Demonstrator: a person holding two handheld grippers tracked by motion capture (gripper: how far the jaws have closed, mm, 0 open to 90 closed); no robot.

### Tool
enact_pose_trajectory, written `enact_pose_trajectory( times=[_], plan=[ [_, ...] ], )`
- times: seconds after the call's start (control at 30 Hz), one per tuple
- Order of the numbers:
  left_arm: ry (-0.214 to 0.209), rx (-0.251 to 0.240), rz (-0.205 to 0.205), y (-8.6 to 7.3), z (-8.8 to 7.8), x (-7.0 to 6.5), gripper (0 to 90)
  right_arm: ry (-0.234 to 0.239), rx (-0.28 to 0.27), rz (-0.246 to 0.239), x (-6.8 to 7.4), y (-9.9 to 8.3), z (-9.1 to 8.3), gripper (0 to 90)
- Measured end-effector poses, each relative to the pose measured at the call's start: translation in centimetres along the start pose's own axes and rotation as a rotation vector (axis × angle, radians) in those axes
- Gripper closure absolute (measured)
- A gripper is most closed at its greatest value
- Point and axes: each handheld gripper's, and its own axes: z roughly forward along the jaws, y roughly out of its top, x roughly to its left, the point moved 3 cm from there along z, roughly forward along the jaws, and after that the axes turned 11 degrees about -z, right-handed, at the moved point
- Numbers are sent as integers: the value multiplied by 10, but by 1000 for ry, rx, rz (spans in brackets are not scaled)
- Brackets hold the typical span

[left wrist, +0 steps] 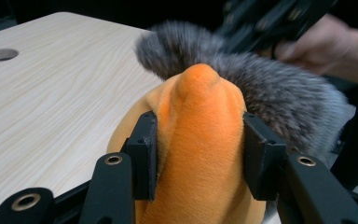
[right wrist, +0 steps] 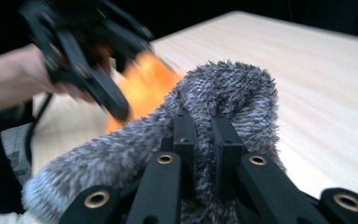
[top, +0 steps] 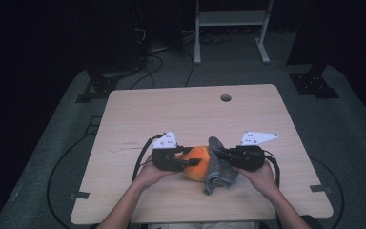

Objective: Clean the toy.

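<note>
An orange plush item [top: 196, 163] lies near the table's front middle, with a grey fuzzy cloth [top: 219, 169] draped against its right side. My left gripper [top: 187, 161] comes in from the left; its pads press both sides of an orange plush fold [left wrist: 200, 140], so it is shut on the orange plush. My right gripper [top: 221, 155] reaches from the right and is shut on a fold of the grey cloth [right wrist: 214, 102], its pads [right wrist: 185, 135] nearly together with fuzz pinched between them.
The light wooden table [top: 190, 114] has a round cable hole [top: 225, 98] near its far edge. Cables trail from both grippers over the front part of the table. Dark floor, stands and a white frame [top: 231, 28] lie beyond the table.
</note>
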Motion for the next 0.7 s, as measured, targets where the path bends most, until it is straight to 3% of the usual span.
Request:
enact_pose_trajectory(
  times=[0.1,0.17,0.27,0.33,0.4,0.5,0.57,0.63,0.7],
  plan=[
    [2,-2,-16,0,-3,2,535,-19,50,16,-6,-13,-3,822],
    [14,6,-16,2,-4,1,537,-19,23,21,-3,-11,-9,821],
    [17,10,-15,6,-1,-2,537,1,-48,-16,9,4,-15,822],
    [-3,5,-22,6,3,-5,536,10,-58,-40,15,11,-11,821],
    [24,28,-30,3,8,-4,514,-5,-31,-58,16,11,-4,822],
    [0,16,-66,-2,10,2,352,4,6,-28,9,-2,3,823],
    [-10,10,-63,-2,7,6,239,2,6,-5,6,-9,5,823],
    [-21,31,-69,-5,6,10,158,-7,8,-4,4,-10,3,823],
    [-6,71,-62,-12,8,15,113,-10,2,12,0,-12,1,823]
  ],
)
